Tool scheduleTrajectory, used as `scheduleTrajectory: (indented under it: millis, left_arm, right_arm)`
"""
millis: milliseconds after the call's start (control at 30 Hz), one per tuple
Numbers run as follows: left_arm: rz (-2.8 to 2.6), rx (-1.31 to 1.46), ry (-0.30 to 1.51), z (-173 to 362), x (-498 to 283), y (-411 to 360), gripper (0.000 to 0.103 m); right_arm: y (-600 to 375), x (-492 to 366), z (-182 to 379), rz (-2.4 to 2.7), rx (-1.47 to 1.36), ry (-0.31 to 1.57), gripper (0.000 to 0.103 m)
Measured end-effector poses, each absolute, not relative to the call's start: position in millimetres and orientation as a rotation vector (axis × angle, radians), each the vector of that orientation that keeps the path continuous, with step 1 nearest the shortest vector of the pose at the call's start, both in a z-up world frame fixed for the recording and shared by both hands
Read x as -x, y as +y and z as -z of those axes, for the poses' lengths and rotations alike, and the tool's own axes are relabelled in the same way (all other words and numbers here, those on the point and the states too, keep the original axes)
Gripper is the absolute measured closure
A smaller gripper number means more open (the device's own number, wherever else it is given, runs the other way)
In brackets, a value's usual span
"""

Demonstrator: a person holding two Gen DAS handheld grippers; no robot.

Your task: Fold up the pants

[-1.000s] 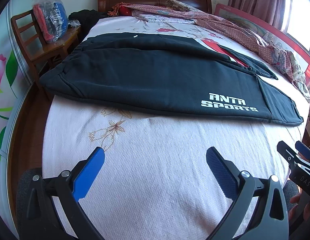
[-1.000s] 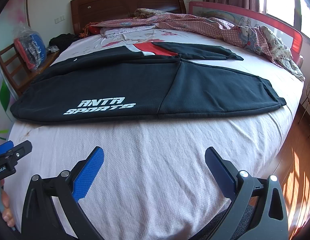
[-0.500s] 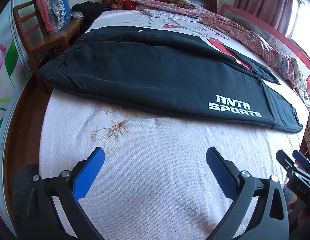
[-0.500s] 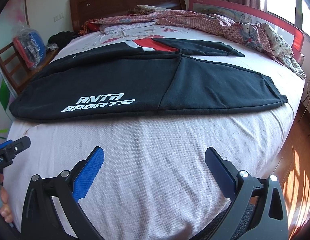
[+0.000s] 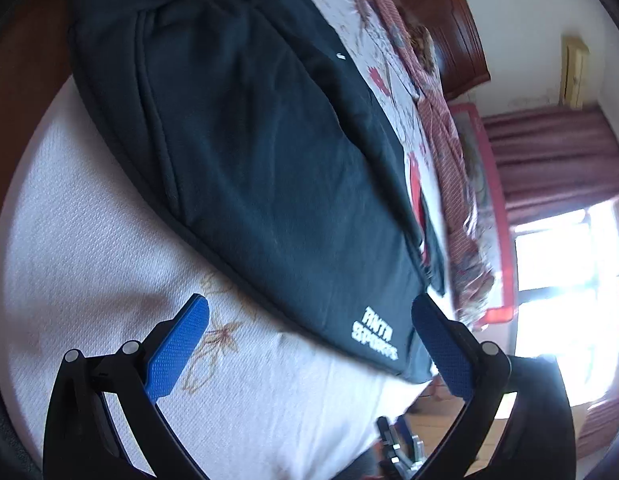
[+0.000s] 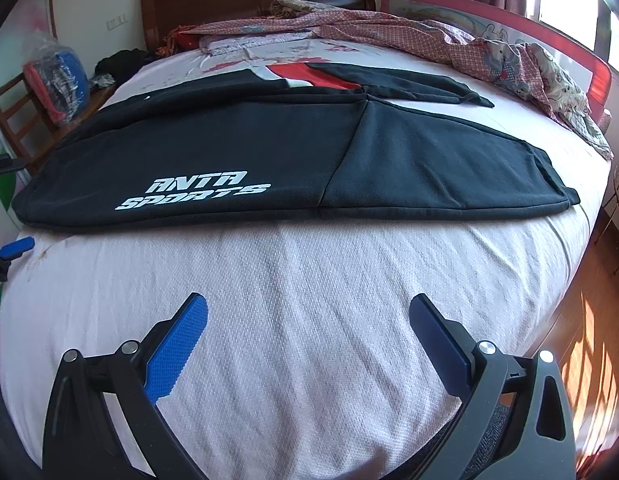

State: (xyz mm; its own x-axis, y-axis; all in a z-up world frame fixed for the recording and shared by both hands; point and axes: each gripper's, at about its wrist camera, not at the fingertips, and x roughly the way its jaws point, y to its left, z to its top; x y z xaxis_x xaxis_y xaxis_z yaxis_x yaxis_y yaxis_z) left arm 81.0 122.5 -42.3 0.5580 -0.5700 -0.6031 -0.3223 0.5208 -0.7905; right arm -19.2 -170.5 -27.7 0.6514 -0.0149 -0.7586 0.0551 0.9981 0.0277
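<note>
I see the black pants (image 6: 269, 152) lying flat across the bed (image 6: 309, 280), apparently folded leg on leg. My left hand-held gripper (image 5: 309, 344) and right hand-held gripper (image 6: 309, 340) are both apart, holding nothing; the crosswise folds remain.

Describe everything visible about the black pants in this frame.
The black pants lie flat lengthwise across the white textured bedsheet, legs stacked, looking like thick fleecy knit. White "ANTA SPORTS" lettering sits near the front edge, a seam crosses the leg, and a cuffed hem ends it at the right. Red fabric shows behind. Neither gripper touches them.
</note>
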Motion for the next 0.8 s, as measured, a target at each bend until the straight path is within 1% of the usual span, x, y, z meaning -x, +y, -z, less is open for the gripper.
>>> scheduleTrajectory:
  millis: [100,200,400,600,733,800]
  left_arm:
    - [0.162,1.237,1.028,68,-87,137,0.002]
    - [0.135,1.327,1.011,82,-90,142,0.002]
    - [0.106,1.401,1.0,83,-111,134,0.002]
    - [0.098,1.401,1.047,75,-135,130,0.002]
    - [0.111,1.441,0.945,77,-119,135,0.002]
    - [0.095,1.426,0.948,77,-122,128,0.003]
  right_arm:
    - [-168,19,29,0.038,-0.039,0.865,0.003]
    - [-167,19,28,0.036,-0.033,0.867,0.003]
    - [-165,18,29,0.031,-0.021,0.875,0.003]
    - [-164,18,29,0.03,-0.013,0.875,0.003]
    - [-163,18,31,0.027,-0.011,0.881,0.003]
    - [-161,18,31,0.023,-0.003,0.881,0.003]
